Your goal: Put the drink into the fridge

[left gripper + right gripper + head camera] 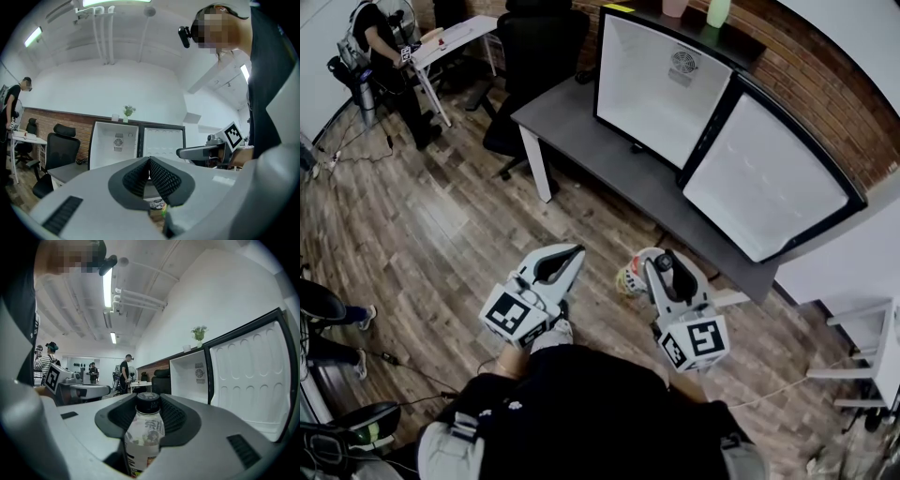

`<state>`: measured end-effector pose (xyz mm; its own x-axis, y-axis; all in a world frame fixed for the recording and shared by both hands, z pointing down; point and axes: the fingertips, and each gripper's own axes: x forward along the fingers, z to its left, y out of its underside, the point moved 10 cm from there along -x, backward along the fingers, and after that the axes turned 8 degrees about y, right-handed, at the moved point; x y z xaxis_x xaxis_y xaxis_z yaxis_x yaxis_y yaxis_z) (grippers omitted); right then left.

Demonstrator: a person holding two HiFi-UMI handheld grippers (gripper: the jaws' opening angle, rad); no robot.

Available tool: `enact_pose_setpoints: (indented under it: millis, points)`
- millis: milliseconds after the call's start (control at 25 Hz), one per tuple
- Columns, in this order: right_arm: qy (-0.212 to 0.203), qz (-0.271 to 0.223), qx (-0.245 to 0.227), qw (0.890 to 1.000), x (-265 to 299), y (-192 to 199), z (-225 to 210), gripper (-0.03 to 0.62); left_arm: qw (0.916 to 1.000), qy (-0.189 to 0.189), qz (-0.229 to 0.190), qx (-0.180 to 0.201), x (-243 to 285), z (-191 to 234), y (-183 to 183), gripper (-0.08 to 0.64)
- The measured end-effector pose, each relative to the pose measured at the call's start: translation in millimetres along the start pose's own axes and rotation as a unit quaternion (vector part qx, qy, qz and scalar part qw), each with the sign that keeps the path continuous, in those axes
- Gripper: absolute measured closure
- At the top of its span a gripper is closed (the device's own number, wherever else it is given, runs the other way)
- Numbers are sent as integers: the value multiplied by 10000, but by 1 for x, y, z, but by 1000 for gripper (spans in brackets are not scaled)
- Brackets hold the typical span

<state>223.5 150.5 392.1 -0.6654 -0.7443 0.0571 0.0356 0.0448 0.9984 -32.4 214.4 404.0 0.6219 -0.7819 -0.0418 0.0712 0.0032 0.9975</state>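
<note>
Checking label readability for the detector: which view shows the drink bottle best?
Right gripper view. The drink bottle fills the centre, black cap and printed label close up, held by the right gripper. Head view shows only part of it from above. Left gripper view gives no clear sight of it.

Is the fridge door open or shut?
Open. The door is swung wide beside the fridge, so the white inside shows in the head view and both gripper views.
</note>
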Motion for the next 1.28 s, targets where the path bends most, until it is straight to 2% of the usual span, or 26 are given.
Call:
enact_pose_setpoints:
  millis: [280,520,800,1280]
  points:
    - [189,63,-19,9998,28,-2,-6,440,9998,166,-96,-83,16,34,2,557]
    - [376,99,-30,9992,52,-4,-6,440,9993,310,27,-220,25,63,3,557]
    - [596,117,-5,9982,87,-8,-3,440,9985,529,-77,-145,36,109,-1,557]
    - [1074,255,179,9937,154,-5,9,439,9958,873,70,-277,42,195,2,557]
